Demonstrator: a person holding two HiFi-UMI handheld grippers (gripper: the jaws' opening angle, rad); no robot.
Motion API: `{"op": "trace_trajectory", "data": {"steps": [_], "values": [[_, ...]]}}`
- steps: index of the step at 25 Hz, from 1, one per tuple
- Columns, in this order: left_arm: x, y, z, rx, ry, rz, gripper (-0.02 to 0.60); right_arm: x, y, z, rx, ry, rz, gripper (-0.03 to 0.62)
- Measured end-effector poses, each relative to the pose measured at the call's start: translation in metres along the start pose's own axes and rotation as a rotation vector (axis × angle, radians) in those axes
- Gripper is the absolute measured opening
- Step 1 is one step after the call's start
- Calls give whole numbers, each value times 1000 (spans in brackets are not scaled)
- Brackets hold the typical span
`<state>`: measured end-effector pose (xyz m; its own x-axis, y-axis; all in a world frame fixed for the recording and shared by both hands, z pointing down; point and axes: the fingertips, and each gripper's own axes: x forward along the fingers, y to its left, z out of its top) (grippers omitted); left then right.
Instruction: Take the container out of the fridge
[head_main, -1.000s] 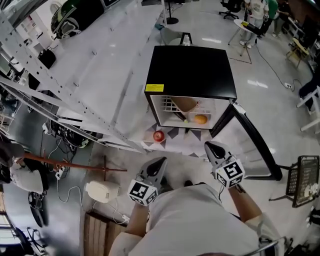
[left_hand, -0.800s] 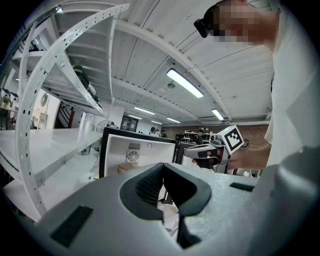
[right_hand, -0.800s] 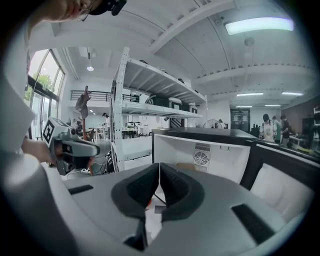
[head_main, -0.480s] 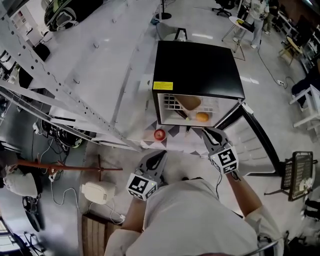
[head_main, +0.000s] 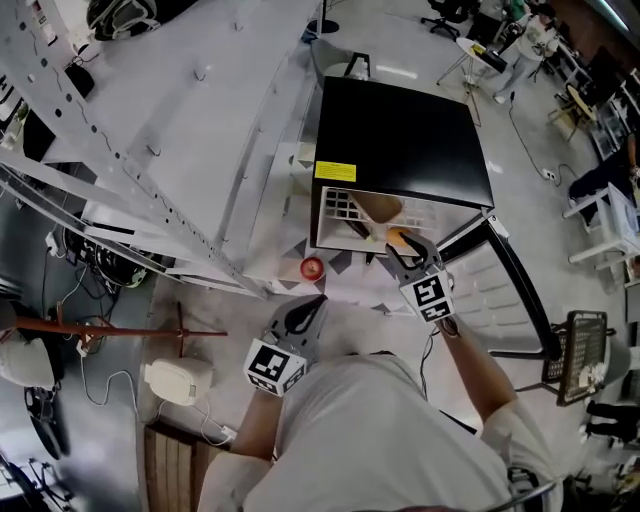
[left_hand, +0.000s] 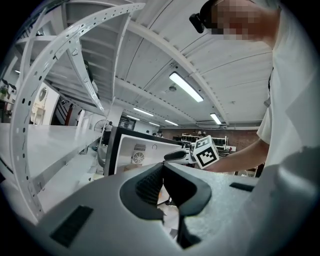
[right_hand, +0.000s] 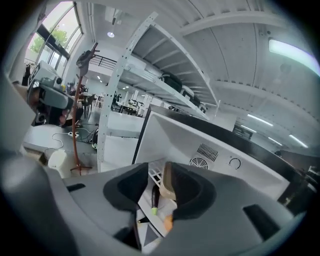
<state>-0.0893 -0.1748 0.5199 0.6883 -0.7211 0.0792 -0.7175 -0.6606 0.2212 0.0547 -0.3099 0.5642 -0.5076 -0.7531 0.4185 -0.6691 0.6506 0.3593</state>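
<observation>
A black mini fridge (head_main: 400, 140) stands with its door (head_main: 510, 290) swung open to the right. On its wire shelf a brown container (head_main: 378, 208) leans beside a dark eggplant (head_main: 358, 228) and an orange (head_main: 400, 238). My right gripper (head_main: 395, 243) is at the mouth of the fridge; its jaws have just been opening and nothing is gripped. Between those jaws (right_hand: 155, 175) the container (right_hand: 167, 187), the eggplant (right_hand: 154, 197) and the orange (right_hand: 168, 222) show farther in. My left gripper (head_main: 310, 303) hangs back, shut and empty (left_hand: 162, 167).
A red apple (head_main: 312, 268) lies on the patterned mat (head_main: 345, 280) in front of the fridge, left of my right gripper. A white perforated metal rack (head_main: 150, 150) fills the left side. A wire basket (head_main: 580, 360) stands beyond the open door.
My right gripper has moved forward and down from beside the door to the fridge opening. My left gripper has also edged forward towards the fridge.
</observation>
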Motion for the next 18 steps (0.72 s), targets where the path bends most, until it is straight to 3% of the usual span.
{"op": "trace_trajectory", "data": {"steps": [11, 18], "values": [[-12, 18, -4, -26, 10, 34, 5, 87, 1, -65, -231, 202, 16, 245], [-26, 32, -7, -45, 17, 78, 5, 125, -5, -100, -355, 313, -29, 311]]}}
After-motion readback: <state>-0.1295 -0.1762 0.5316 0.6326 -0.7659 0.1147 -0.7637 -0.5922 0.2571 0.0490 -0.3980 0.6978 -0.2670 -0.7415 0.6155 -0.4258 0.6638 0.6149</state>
